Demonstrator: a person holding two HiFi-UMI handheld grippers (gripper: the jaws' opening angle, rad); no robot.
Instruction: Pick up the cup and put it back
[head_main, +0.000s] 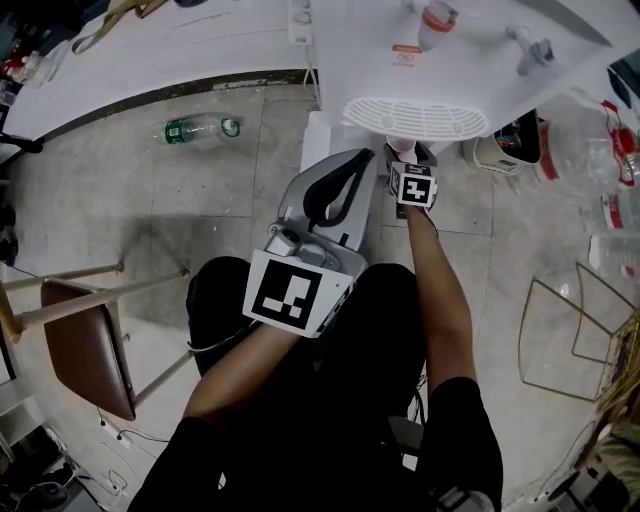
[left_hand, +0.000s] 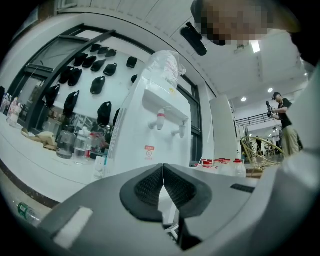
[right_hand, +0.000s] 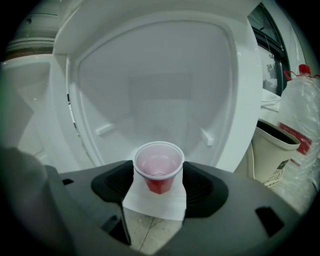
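We hold the small red plastic cup (right_hand: 159, 169) upright in our right gripper (right_hand: 160, 187), its jaws wide around it, just short of the white grilled drip tray (head_main: 415, 117) straight ahead, while our left gripper (left_hand: 163, 186) hangs nearer, closed and empty.
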